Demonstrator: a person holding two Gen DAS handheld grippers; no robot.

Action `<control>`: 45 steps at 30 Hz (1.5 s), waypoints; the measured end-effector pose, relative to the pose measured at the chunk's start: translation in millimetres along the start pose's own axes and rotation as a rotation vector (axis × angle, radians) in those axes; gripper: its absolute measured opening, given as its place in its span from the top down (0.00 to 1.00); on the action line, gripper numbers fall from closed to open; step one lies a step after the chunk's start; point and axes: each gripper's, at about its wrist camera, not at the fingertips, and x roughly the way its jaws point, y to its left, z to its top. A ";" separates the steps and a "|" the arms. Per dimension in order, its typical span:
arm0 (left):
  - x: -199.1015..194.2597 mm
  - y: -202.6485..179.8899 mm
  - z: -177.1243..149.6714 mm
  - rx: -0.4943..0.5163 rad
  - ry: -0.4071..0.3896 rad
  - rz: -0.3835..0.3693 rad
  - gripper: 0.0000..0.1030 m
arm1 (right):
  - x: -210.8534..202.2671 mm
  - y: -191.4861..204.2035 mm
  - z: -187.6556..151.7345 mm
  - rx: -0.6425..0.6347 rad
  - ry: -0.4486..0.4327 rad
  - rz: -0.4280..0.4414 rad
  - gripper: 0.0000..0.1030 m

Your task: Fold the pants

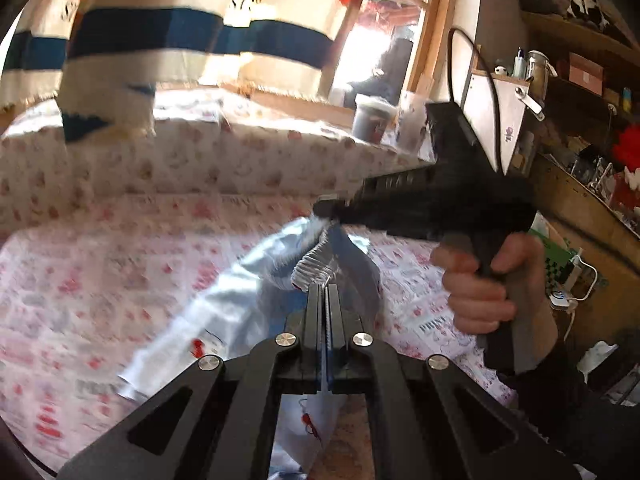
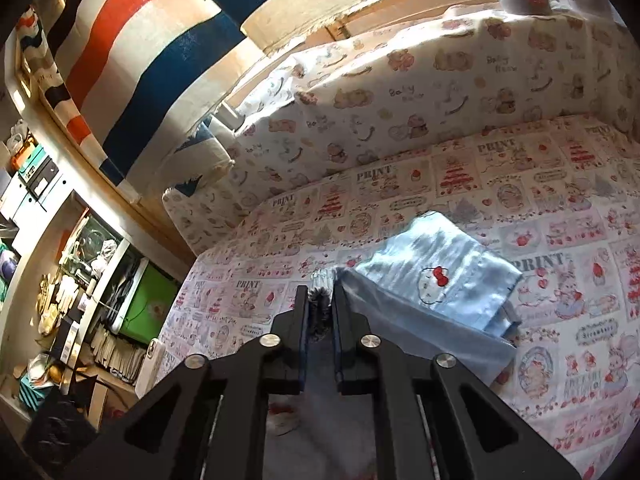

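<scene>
Light blue satin pants (image 2: 444,276) with a cartoon cat patch lie partly folded on the printed bed sheet (image 2: 400,200). My right gripper (image 2: 320,292) is shut on the gathered elastic waistband and lifts that edge. In the left wrist view the pants (image 1: 240,288) hang blurred between both grippers. My left gripper (image 1: 325,292) is shut on the waistband too. My right gripper (image 1: 332,208) shows there as a black body held by a hand, pinching the same cloth just beyond.
A cushion with a bear print (image 2: 420,92) runs along the back of the bed. A striped curtain (image 1: 168,40) hangs above it. Cups (image 1: 370,116) stand on the sill. Cluttered shelves (image 2: 80,280) stand beside the bed.
</scene>
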 end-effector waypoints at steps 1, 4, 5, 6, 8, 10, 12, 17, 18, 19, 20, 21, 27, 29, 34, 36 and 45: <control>1.1 2.6 2.7 0.001 0.001 0.021 1.00 | 3.0 1.5 0.8 -0.004 0.000 0.006 0.92; 11.6 17.6 5.1 -0.018 0.034 0.093 1.00 | 11.3 6.9 2.8 -0.024 0.000 -0.031 0.81; 16.1 25.6 3.6 -0.033 0.050 0.108 1.00 | 12.2 8.1 2.9 -0.034 -0.007 -0.049 0.74; 21.8 33.3 2.2 -0.053 0.067 0.124 1.00 | 12.1 9.0 2.8 -0.046 -0.014 -0.065 0.68; 29.1 46.0 -2.6 -0.076 0.086 0.156 1.00 | 8.9 8.2 3.8 -0.073 -0.034 -0.094 0.56; 36.7 56.1 -4.8 -0.090 0.108 0.184 1.00 | 2.7 3.4 4.9 -0.085 -0.062 -0.117 0.49; 45.6 61.7 -9.6 -0.094 0.141 0.191 1.00 | -1.7 -0.9 5.6 -0.098 -0.067 -0.132 0.49; 48.9 67.3 -19.5 -0.092 0.199 0.188 0.98 | -10.7 -17.7 -4.0 -0.188 -0.027 -0.194 0.55; 40.6 65.0 -21.8 -0.099 0.191 0.176 0.97 | -12.5 -21.8 -7.0 -0.216 -0.017 -0.212 0.61; 25.9 59.6 -23.4 -0.087 0.161 0.162 0.97 | -14.8 -26.2 -9.7 -0.241 -0.009 -0.223 0.63; 7.4 49.8 -25.4 -0.052 0.110 0.146 0.91 | -17.2 -30.0 -11.8 -0.256 -0.005 -0.224 0.65; -10.6 38.5 -27.8 -0.020 0.068 0.137 0.86 | -20.4 -35.1 -13.5 -0.275 -0.001 -0.223 0.65; -32.6 7.9 -56.4 -0.014 0.151 0.034 0.79 | -24.6 -47.8 -18.7 -0.396 0.034 -0.245 0.65; -20.4 1.6 -67.8 -0.015 0.192 0.032 0.79 | -22.4 -49.7 -19.3 -0.422 0.044 -0.256 0.64; 4.3 -1.6 -76.5 -0.048 0.224 0.086 0.80 | -10.4 -52.5 -21.5 -0.455 0.080 -0.257 0.64; 3.4 -1.7 -75.2 -0.040 0.215 0.118 0.80 | -4.5 -53.3 -23.9 -0.470 0.102 -0.254 0.63; -3.5 -7.6 -72.2 0.025 0.210 0.126 0.98 | 7.7 -65.7 -19.3 -0.396 0.123 -0.240 0.98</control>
